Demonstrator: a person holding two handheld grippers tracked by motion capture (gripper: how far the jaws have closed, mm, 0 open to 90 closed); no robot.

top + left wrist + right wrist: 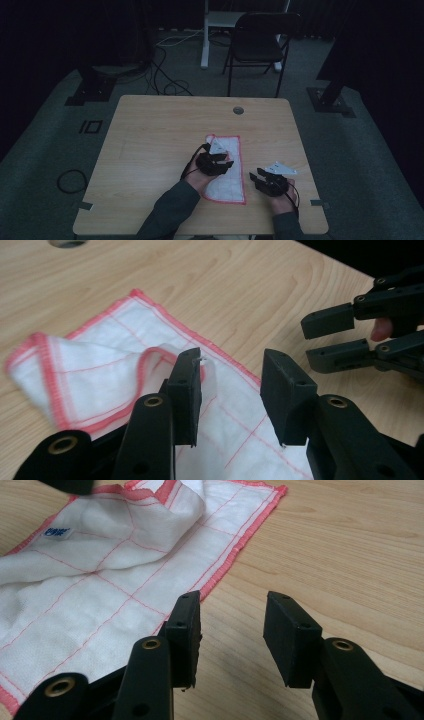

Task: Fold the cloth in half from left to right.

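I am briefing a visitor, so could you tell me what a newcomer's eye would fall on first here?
First the white cloth with red edging, lying partly folded on the near right part of the wooden table. Then the left gripper, open just above the cloth, and the right gripper, open over bare wood beside the cloth's edge.

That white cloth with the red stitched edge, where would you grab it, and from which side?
Probably at the raised fold of the white cloth, where its red hem curls up off the wooden table. That lifted flap gives jaws something to close around; the flat parts lie flush with the wood. The left hand-held gripper is open right beside it, so come from that side, low and level.
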